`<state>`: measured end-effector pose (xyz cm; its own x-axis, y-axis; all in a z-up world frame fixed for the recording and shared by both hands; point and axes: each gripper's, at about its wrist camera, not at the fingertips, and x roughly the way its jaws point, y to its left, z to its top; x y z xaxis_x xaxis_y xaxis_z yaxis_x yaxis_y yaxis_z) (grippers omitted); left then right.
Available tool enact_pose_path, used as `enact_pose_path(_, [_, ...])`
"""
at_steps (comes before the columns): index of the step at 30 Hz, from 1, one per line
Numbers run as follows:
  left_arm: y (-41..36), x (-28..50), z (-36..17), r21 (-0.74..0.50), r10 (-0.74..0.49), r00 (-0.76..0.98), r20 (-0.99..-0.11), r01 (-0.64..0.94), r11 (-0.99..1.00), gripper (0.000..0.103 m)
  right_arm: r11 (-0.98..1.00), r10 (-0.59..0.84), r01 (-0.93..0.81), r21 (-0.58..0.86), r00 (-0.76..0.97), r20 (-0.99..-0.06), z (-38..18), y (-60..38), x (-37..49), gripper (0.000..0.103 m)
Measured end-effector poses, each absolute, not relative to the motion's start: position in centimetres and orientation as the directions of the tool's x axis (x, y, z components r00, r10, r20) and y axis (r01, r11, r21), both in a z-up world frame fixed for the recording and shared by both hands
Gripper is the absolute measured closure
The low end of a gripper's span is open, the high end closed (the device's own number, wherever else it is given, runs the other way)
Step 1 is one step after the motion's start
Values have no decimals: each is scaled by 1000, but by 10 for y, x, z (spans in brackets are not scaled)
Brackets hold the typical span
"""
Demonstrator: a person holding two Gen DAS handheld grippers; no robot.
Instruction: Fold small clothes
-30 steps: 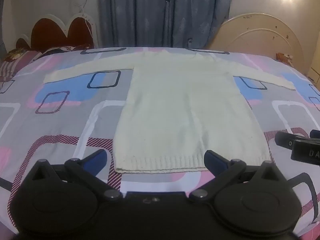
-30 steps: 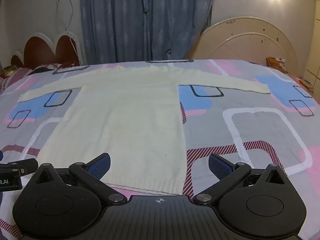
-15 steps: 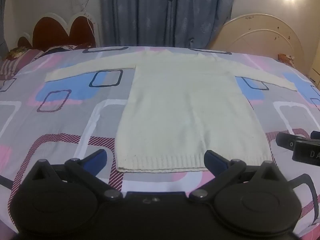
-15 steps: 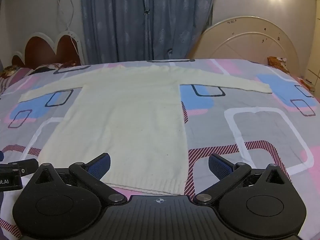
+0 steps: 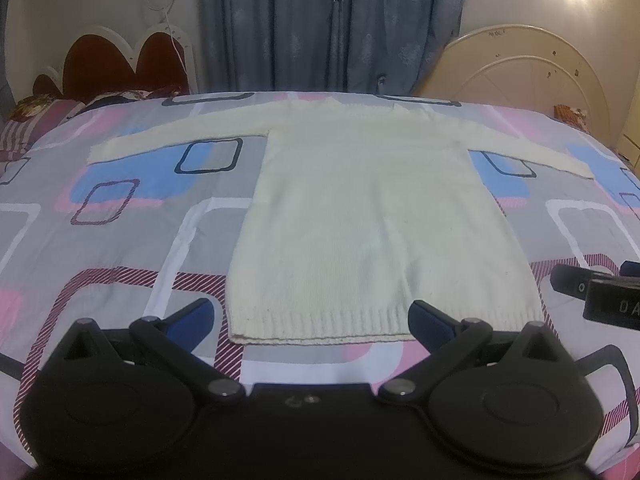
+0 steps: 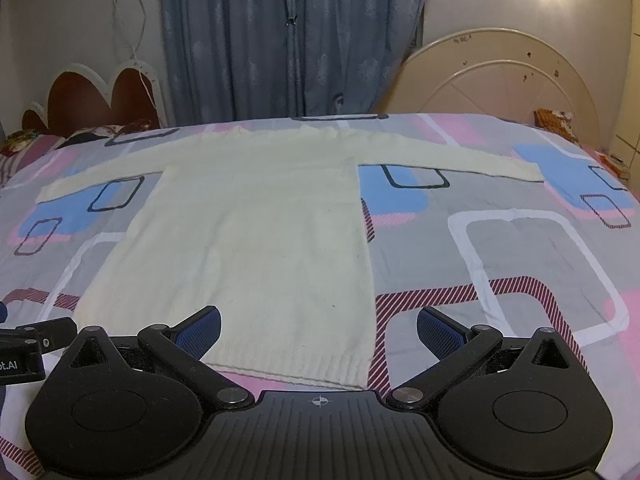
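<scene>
Fingers of the left gripper and of the right gripper stood wide apart, empty, at the hem of the cream knitted long-sleeved sweater. It lay flat, sleeves outspread, on the patterned bedspread; no fold looked begun.

The sweater is a cream knit cloth, matt and slightly fuzzy, with a ribbed band along its hem. It lies on a bedspread of smooth printed cloth, matt, in grey, pink and blue. The left hand-held gripper is matt black plastic with small bright metal pivot pins; its fingers carry blue pads. On the right hand-held gripper the blue pads look finely textured, and the black body has a ridged surface. The curtain is soft blue-grey cloth. The headboard has a smooth, faintly glossy cream finish.
</scene>
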<state>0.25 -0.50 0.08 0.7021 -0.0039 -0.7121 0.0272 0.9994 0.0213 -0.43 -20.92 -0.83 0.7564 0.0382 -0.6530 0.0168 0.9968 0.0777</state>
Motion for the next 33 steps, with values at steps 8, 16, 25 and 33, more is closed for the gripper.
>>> enact_pose_path(8, [3, 4, -6, 19, -2, 701, -713, 23, 1000, 0, 997, 41, 15, 80, 756, -653, -8, -211, -5, 0])
enact_pose_path(16, [4, 8, -24, 56, 20, 712, -702, 28, 998, 0, 998, -59, 31, -59, 834, -549, -75, -241, 25, 0])
enact_pose_path(25, [11, 14, -56, 93, 67, 680, -730, 2, 996, 0, 999, 14, 12, 38, 787, -617, -136, -268, 51, 0])
enact_pose_path(33, [11, 11, -57, 81, 67, 680, -730, -12, 997, 0, 998, 32, 13, 68, 787, -616, -140, -270, 53, 0])
